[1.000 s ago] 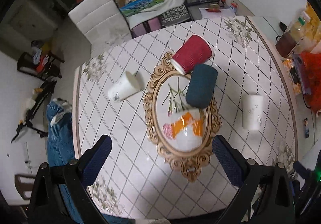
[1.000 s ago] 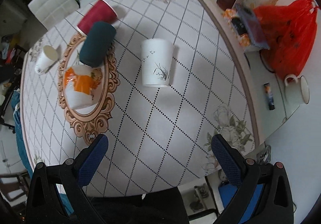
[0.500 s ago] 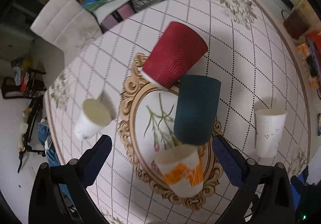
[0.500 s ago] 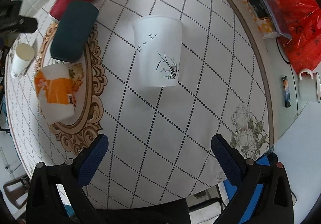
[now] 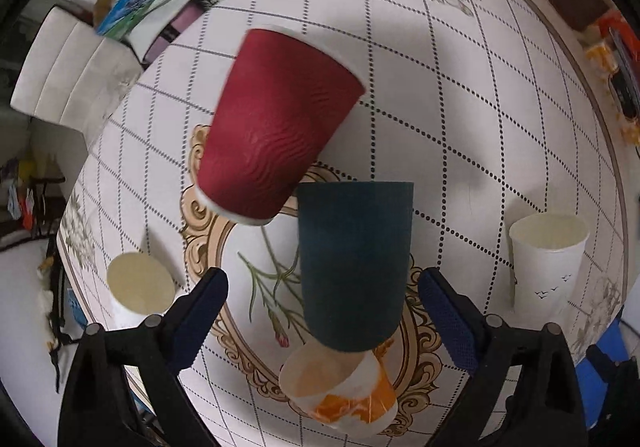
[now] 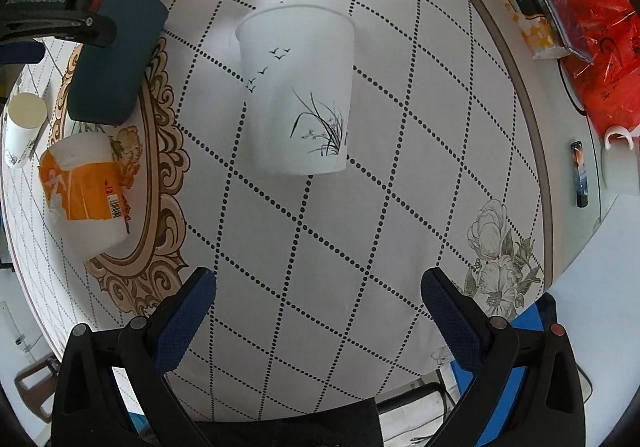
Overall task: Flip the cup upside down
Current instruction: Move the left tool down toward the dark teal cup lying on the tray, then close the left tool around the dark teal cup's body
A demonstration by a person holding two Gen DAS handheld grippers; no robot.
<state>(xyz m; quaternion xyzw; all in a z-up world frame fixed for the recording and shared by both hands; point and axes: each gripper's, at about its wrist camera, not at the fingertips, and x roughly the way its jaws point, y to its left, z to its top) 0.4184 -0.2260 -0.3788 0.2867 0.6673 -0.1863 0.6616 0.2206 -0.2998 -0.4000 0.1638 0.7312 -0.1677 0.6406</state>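
Observation:
Several paper cups stand on the patterned table. In the left wrist view my left gripper [image 5: 323,297] is open and empty, with a dark teal cup [image 5: 354,263] between its fingers' line of sight, a red ribbed cup [image 5: 276,123] beyond it and an orange-and-white cup [image 5: 344,391] close below. A small white cup [image 5: 138,289] stands left, a white cup with birds [image 5: 546,259] right. In the right wrist view my right gripper [image 6: 318,301] is open and empty, short of the white bird-and-grass cup [image 6: 298,91].
An ornate oval placemat [image 5: 224,247] lies under the teal and orange cups. A red plastic bag [image 6: 592,43], packets and a mug [image 6: 618,145] lie at the table's right edge. A white chair [image 5: 68,67] and boxes stand beyond the far edge.
Both grippers have moved forward and lower toward the cups, which now look much larger. The left gripper has closed in on the teal cup, the right on the white bird cup.

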